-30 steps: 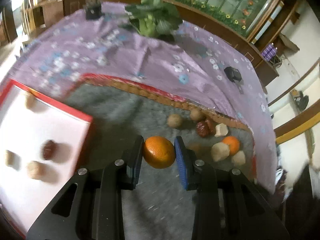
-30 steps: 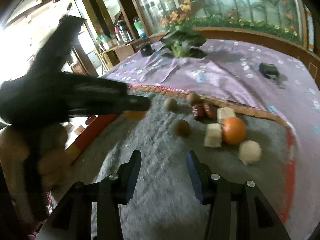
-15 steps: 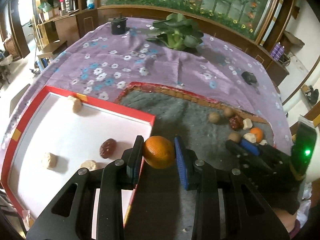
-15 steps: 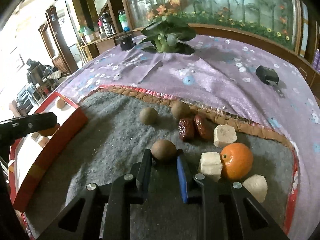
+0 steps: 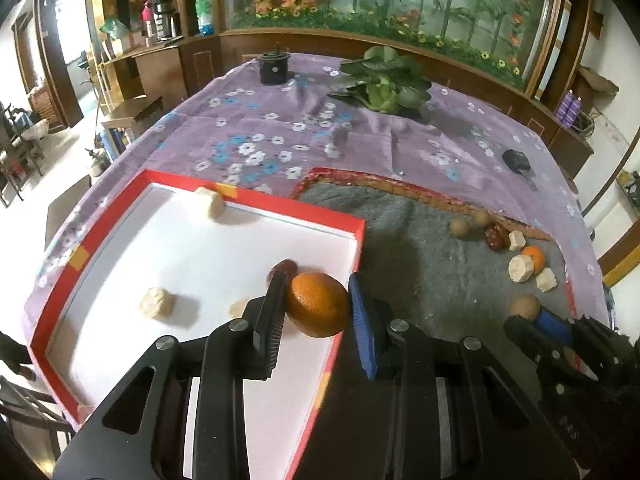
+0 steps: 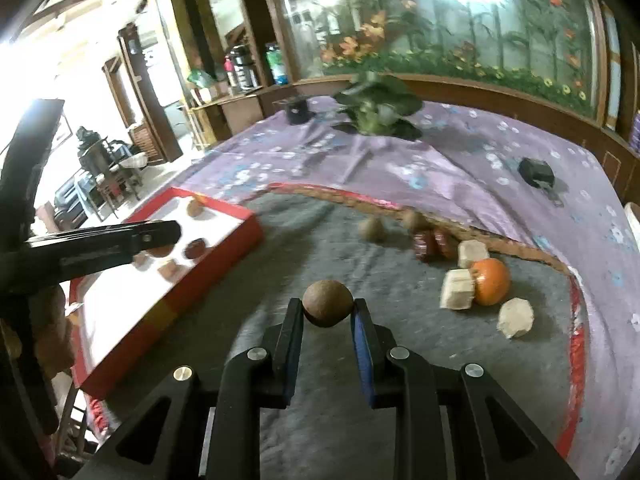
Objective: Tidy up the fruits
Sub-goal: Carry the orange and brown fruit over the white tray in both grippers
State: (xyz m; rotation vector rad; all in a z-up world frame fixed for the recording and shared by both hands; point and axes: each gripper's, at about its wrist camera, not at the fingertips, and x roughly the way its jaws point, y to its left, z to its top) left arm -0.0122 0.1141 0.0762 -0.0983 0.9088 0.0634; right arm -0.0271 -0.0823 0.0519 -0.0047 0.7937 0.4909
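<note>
Orange (image 5: 318,304) sits clamped in the left gripper (image 5: 317,307) jaws, over the near right corner of the red-rimmed tray (image 5: 256,210). A brown round fruit (image 6: 328,308) is pinched in the right gripper (image 6: 327,322) jaws above the grey mat (image 6: 328,248). More fruits, including a second orange (image 6: 491,287), lie at the mat's far right.

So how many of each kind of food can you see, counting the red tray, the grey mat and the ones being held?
Oranges: 2
Brown round fruits: 3
Red dates: 3
Pale chunks: 6
Total: 14
</note>
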